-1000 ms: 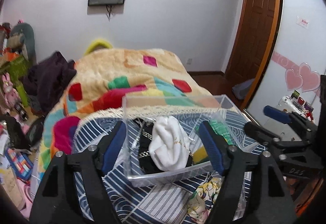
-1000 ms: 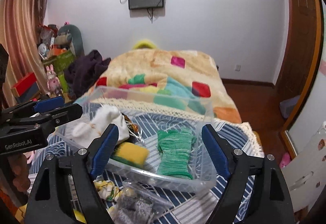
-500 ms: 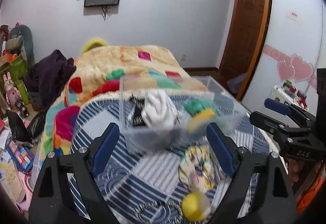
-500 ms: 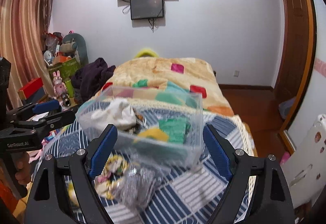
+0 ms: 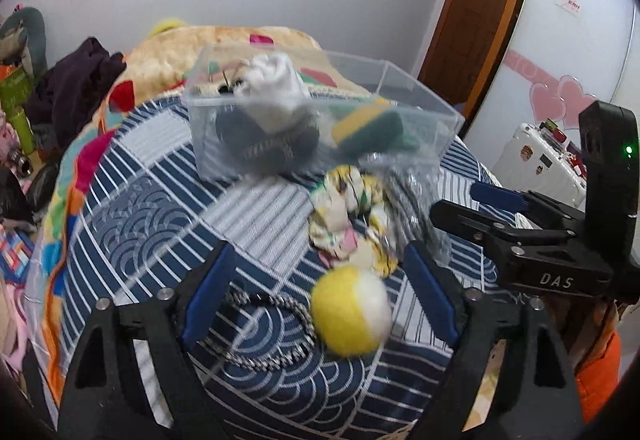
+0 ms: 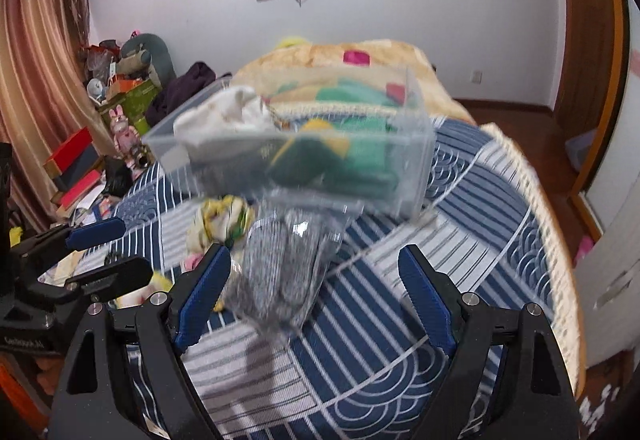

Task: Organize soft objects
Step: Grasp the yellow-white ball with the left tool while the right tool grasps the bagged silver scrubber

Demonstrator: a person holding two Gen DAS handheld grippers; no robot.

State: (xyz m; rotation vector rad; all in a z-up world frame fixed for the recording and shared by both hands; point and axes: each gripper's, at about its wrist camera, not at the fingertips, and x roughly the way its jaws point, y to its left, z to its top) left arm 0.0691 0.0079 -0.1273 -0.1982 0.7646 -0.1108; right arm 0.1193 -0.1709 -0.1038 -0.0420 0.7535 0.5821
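A clear plastic bin (image 5: 320,111) (image 6: 288,155) on the blue patterned bedspread holds a white cloth (image 5: 272,87), dark items and a yellow-green sponge (image 5: 372,127). In front of it lie a floral scrunchie (image 5: 352,215), a grey item in a clear bag (image 6: 280,268), a yellow-white ball (image 5: 350,310) and a silver chain (image 5: 264,328). My left gripper (image 5: 320,304) is open and empty, with the ball between its fingers' line. My right gripper (image 6: 316,300) is open and empty, just behind the bagged grey item.
The bedspread (image 6: 460,240) covers the bed's foot, with a colourful blanket (image 5: 224,43) beyond. Dark clothes (image 5: 72,87) lie at the left. Clutter and boxes (image 6: 80,159) line the left floor. A wooden door (image 5: 472,11) and white wardrobe (image 5: 580,19) stand right.
Both grippers have pulled back and up from the bin. The bin now sits farther away, and the scrunchie, bag, ball and chain have come into view in front.
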